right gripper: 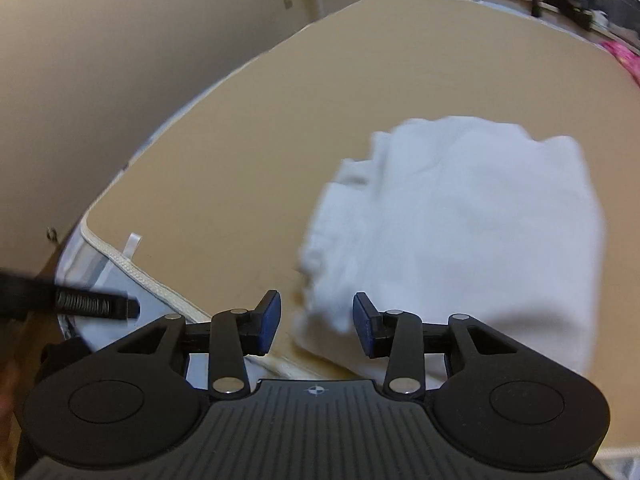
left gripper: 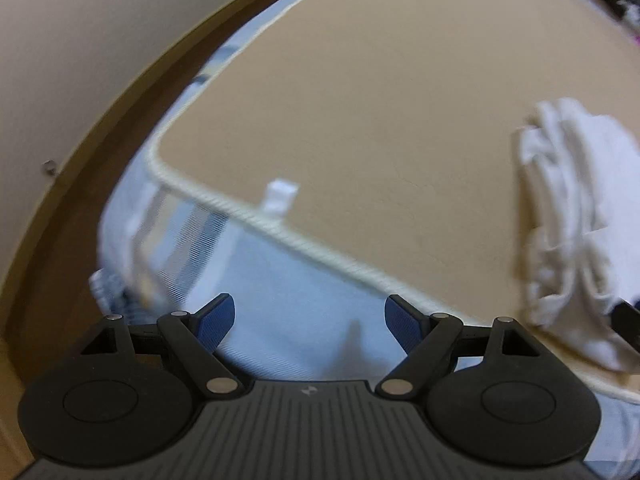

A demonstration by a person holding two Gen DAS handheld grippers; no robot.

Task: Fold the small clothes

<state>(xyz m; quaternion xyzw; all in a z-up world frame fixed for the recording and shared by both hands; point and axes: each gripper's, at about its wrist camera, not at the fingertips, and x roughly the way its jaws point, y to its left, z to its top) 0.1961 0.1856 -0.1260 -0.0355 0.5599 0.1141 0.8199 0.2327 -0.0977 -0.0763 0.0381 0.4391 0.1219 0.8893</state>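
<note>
Black ribbed claw (left gripper: pixel 309 322), blue pads (left gripper: pixel 216 320)

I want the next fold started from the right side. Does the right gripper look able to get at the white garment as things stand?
Probably yes. The right gripper is open and the white garment lies on the tan mat just ahead of its fingers, with nothing between them. The left gripper, also open, is off to the side.

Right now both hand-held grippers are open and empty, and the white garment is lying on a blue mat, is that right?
Not quite: the mat is tan, as the right wrist view shows. The rest holds: the left hand-held gripper and the right hand-held gripper are open and empty, and the white garment lies on it.
</note>
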